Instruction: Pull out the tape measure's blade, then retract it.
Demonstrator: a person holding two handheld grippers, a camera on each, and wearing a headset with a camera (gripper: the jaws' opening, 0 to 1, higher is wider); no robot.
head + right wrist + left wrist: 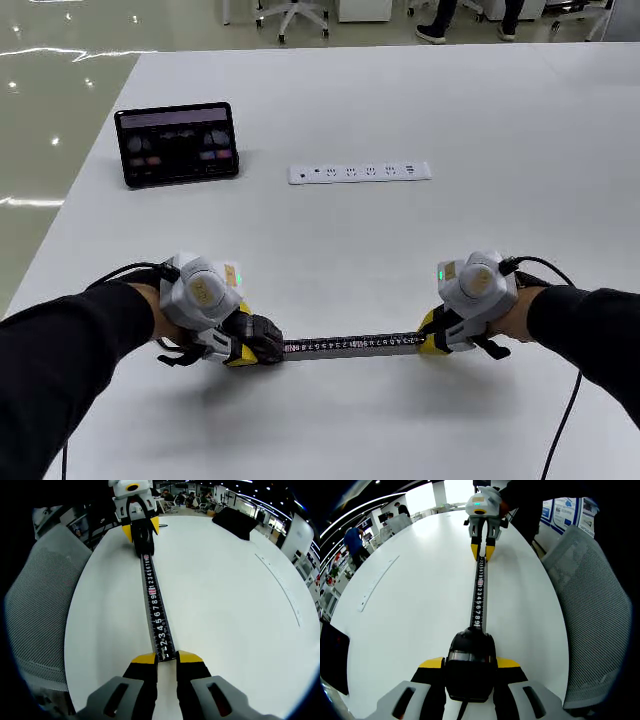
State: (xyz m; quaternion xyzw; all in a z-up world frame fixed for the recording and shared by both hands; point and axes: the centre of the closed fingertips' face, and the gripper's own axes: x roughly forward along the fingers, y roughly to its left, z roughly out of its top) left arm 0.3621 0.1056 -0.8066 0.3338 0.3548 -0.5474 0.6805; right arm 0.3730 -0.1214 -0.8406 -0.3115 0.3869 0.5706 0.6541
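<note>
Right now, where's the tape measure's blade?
Head view, low centre: the blade spans from the case in the left gripper to the right gripper pinching its tip.

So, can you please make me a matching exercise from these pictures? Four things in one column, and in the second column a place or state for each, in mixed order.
Things:
1. tape measure case
2. blade
3. tablet
4. power strip

Places or states:
A. white, lying flat near the middle of the table
B. pulled out, its tip pinched by the right gripper
C. near the table's far left edge, screen lit
D. clamped in the left gripper

Pairs: 1-D, 2-B, 3-C, 4-A.
</note>
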